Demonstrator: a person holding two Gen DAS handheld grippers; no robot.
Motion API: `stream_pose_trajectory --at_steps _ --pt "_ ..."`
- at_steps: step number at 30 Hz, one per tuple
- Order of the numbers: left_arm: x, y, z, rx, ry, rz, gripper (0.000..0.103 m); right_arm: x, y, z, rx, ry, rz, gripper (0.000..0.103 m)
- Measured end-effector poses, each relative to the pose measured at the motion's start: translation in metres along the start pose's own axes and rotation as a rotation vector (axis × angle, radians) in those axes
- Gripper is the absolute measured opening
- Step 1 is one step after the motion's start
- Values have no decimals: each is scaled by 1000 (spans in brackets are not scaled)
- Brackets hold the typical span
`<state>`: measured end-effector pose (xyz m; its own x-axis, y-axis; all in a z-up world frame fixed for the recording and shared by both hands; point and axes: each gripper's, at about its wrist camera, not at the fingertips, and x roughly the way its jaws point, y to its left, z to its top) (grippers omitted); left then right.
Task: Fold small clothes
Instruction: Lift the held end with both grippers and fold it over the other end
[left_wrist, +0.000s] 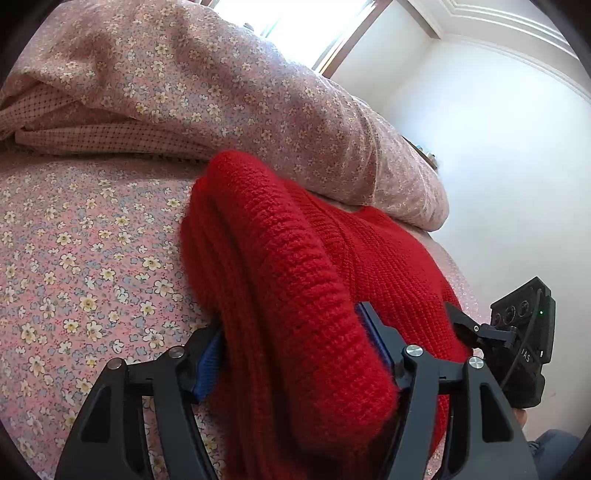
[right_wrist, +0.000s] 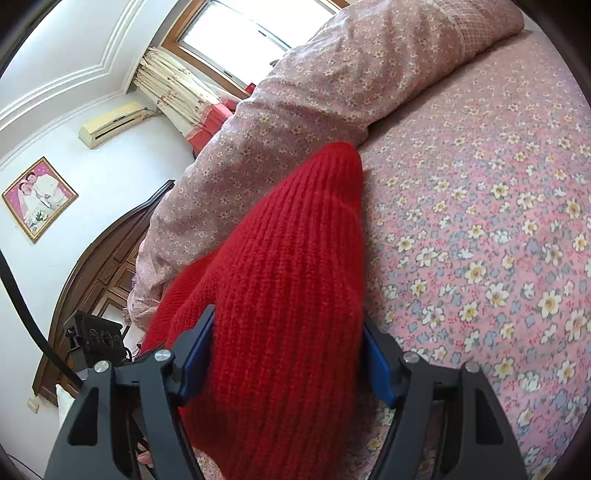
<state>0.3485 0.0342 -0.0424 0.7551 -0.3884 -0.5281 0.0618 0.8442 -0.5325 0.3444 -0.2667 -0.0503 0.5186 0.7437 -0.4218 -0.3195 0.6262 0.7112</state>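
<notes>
A red knitted sweater (left_wrist: 295, 240) lies bunched on the pink floral bedsheet (left_wrist: 74, 258). A thick fold of it runs between the fingers of my left gripper (left_wrist: 291, 332). The blue pads (left_wrist: 210, 358) stand wide beside the knit and do not squeeze it. In the right wrist view the same sweater (right_wrist: 295, 251) rises as a ribbed hump on the sheet (right_wrist: 480, 240). My right gripper (right_wrist: 288, 332) is closed around this wide fold, both blue pads (right_wrist: 195, 358) against the wool. The two grippers work close together, each showing at the edge of the other's view.
A rolled floral quilt (left_wrist: 240, 92) lies just behind the sweater, also the quilt (right_wrist: 314, 92) in the right wrist view. A dark wooden headboard (right_wrist: 110, 258) and white walls border the bed. A framed picture (right_wrist: 38, 197) hangs on the wall.
</notes>
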Motion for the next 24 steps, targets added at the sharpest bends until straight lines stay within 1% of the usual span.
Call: stream_pose_trajectory --at_steps 4,10,12,14,17,24 --pt "0 1 -1 0 -1 3 62 1 -1 0 4 0 3 74" --pt "-1 2 -1 -3 1 9 65 0 -2 0 8 1 7 74" --pt "-1 4 0 -11 5 10 68 0 -2 -1 7 0 7 74" --pt "-1 7 1 -26 10 21 76 0 -2 -1 8 0 7 75" --pt "0 11 2 -45 16 27 82 1 -2 -1 6 -1 5 76" --pt "-1 11 1 -38 11 36 82 0 1 -2 2 -5 -5 77"
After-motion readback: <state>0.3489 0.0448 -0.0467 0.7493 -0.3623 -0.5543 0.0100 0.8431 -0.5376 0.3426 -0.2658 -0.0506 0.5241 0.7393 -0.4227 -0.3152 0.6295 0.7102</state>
